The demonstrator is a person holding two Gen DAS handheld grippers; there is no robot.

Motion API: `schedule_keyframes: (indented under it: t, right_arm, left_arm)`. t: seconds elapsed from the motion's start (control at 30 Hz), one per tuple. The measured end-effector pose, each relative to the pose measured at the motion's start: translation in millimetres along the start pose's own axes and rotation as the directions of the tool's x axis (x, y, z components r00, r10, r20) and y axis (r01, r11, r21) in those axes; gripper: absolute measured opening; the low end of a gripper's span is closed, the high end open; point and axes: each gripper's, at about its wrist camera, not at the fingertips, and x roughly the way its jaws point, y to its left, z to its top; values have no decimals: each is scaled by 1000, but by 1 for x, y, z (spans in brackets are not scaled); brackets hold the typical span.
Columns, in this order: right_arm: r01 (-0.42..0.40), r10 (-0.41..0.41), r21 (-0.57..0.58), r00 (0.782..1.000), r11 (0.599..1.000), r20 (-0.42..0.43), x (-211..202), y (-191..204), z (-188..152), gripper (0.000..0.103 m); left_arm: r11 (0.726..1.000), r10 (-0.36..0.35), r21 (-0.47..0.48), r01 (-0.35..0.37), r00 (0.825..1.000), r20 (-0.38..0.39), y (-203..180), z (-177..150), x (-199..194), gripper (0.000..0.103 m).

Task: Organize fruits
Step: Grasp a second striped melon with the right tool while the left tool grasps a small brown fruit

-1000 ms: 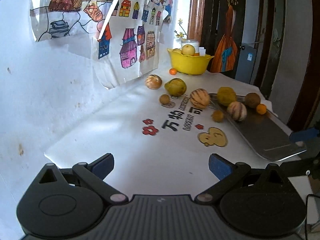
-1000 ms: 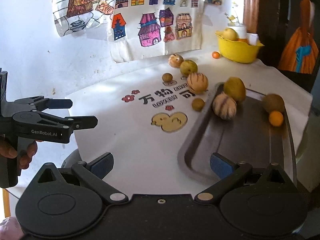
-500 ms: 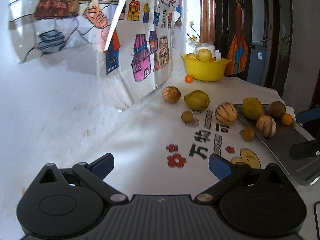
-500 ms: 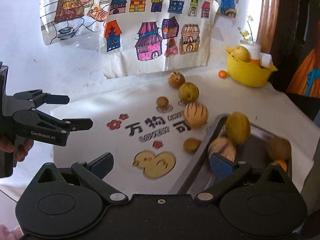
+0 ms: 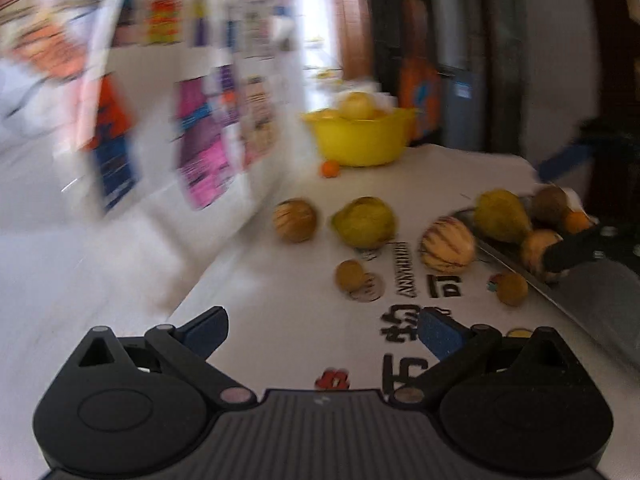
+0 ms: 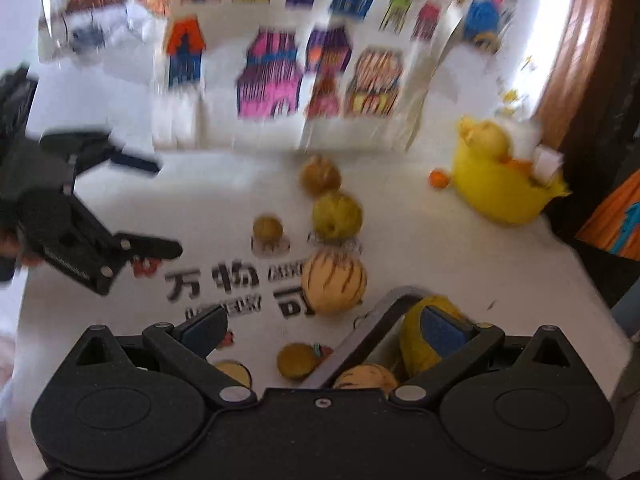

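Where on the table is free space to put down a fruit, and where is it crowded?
Free: the white cloth between the left gripper and the small brown fruit, and the near end of the tray. Crowded: the tray's far end, around the yellow pear.

A round cream melon with dark brown stripes [image 6: 334, 280] lies beside a plain yellow-green pear-shaped fruit [image 6: 337, 216]. The plastic bowl [image 5: 360, 140] is bright yellow; the blurred wall drawings [image 6: 280, 76] seem pink, purple and orange.

Home room: coloured children's drawings [image 6: 272, 76] taped on wall, yellow fruit bowl [image 5: 360, 140] on table, interior doors.
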Motion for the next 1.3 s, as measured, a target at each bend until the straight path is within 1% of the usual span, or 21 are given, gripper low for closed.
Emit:
schedule_keyframes:
  t: [0.07,0.1,0.17,0.27,0.37,0.4,0.5,0.57,0.63,0.7,0.73,0.8,1.0,1.07,1.1,1.2,1.27,1.3]
  right_arm:
    - [-36,36,-7,999,999,-38,13,-9,1,102]
    - [-48,47,-6,998,999,-50,19,-13,2,102]
    - [-74,74,4,996,997,-55,30,-22,5,102]
    - [-117,119,34,991,993,-56,45,-33,10,102]
    - [-162,164,34,984,986,-68,59,-38,16,102]
    - [-175,176,16,981,984,-76,63,-38,18,102]
    - [-198,193,-48,976,979,-100,71,-34,22,99]
    - [-208,197,-84,973,975,-120,76,-32,24,96]
    - [-217,201,-113,970,970,-137,82,-29,26,92]
    - [-223,204,-134,968,966,-146,87,-27,27,87]
    - [-228,208,-133,967,964,-149,89,-28,28,86]
    - [-234,213,-132,964,963,-156,93,-29,29,81]
    - [-225,204,-137,967,965,-155,101,-37,30,70]
    - [-226,207,-128,968,966,-142,103,-41,30,70]
    - [-227,209,-128,968,965,-138,103,-42,30,69]
    - [-233,216,-128,967,964,-134,105,-43,30,66]
    - [-240,224,-119,965,963,-133,106,-44,29,65]
    - [-244,229,-110,964,964,-132,107,-45,29,64]
  left_arm:
    - [995,-10,100,10,1000,-2,-4,2,8,103]
    - [987,-8,159,8,1000,-5,-8,4,13,103]
    - [971,-5,241,6,1000,-5,-14,5,22,103]
    - [954,-3,300,7,1000,-13,-20,7,36,103]
    - [936,-36,349,37,999,-7,-20,7,48,103]
    - [926,-53,375,47,999,4,-20,6,51,103]
    - [897,-95,434,86,995,0,-19,5,59,103]
    - [884,-119,456,105,993,1,-20,7,63,102]
    - [883,-131,454,120,991,-6,-19,11,68,101]
    - [893,-142,430,133,990,-9,-18,14,74,99]
    - [897,-151,419,144,988,-16,-16,15,78,98]
    - [900,-159,407,154,987,-21,-13,18,84,93]
    - [905,-186,381,188,982,-41,-4,25,95,84]
    - [910,-184,370,187,982,-44,0,26,97,81]
    - [914,-189,357,193,981,-48,2,26,99,78]
    - [924,-207,317,214,977,-55,10,26,101,75]
    - [927,-219,300,226,974,-55,12,26,102,71]
    - [927,-229,293,236,972,-57,13,26,102,67]
